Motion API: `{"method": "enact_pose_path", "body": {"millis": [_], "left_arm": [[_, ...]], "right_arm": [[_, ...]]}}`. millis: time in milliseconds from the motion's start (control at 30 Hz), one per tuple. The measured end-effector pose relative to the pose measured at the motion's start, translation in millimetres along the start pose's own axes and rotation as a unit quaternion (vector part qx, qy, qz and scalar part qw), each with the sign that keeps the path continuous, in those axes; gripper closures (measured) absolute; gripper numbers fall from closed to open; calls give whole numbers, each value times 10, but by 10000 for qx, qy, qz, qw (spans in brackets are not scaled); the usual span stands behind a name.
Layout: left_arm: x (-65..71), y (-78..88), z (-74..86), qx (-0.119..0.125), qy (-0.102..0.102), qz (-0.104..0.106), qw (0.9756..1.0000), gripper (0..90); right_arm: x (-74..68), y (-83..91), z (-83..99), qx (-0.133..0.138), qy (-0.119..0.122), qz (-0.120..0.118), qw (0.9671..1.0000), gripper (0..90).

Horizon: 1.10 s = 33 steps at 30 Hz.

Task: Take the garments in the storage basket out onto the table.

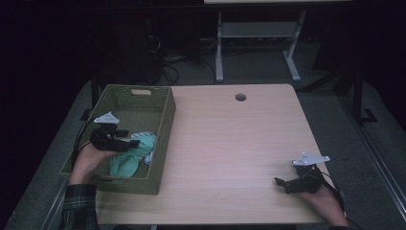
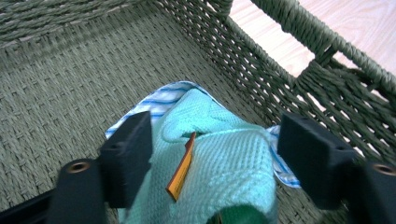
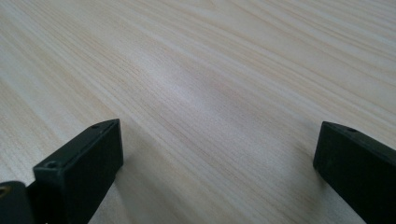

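Nearest to us, at the bottom of the high view, we see a plaid sleeve (image 1: pixel 79 203) leading up to the left gripper (image 1: pixel 128 143), which reaches over the near part of a green woven basket (image 1: pixel 165 122) at the bench's left edge. Over on the right, the right gripper (image 1: pixel 282 183) sits low over the pale wooden bench (image 1: pixel 230 143), well apart from the basket, and through its own view we look along two black jaws spread wide with bare wood grain (image 3: pixel 201 93) between them and nothing held. Back to the left: in the left gripper view we are looking down into the basket, and there is the mint-green cloth (image 2: pixel 224 163) bunched up between the jaws, an orange tag (image 2: pixel 182 170) standing out on its surface. The jaws are spread either side of it; the left-hand one in that view sits right against the fabric, the right-hand one stands just off it with a gap showing, so we do not see a pinch. Under the green cloth lies a blue-and-white striped cloth (image 2: pixel 159 100), peeking out on the woven floor. From above, both cloths (image 1: pixel 139 153) lie in the near half of the basket. Farther off, the basket's far wall has a handle slot (image 1: pixel 140 91), and beyond it we spot a round hole (image 1: pixel 240 97) in the bench near its far edge.
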State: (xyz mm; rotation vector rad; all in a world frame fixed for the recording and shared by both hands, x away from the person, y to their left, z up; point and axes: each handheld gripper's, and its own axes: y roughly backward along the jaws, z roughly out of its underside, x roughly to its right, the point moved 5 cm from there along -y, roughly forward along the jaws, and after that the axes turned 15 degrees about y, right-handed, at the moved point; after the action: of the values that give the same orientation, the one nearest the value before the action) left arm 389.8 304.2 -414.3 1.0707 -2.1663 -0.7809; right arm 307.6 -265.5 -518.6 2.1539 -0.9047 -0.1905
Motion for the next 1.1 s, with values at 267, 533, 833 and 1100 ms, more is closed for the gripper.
{"method": "enact_pose_path", "body": {"millis": [267,533,833,1100], "left_arm": [[-2,-5,23,-116,65,57,9999,515],[-12,-29,56,-301,136,218,9992,736],[-22,-33,63,-386,217,300,9986,822],[-11,25,7,-82,356,325,9988,825]], "right_arm": [[0,0,0,0,-1,0,10000,12],[0,0,0,1,-4,1,10000,12],[0,0,0,1,-2,1,10000,12],[0,0,0,1,-4,2,10000,12]]}}
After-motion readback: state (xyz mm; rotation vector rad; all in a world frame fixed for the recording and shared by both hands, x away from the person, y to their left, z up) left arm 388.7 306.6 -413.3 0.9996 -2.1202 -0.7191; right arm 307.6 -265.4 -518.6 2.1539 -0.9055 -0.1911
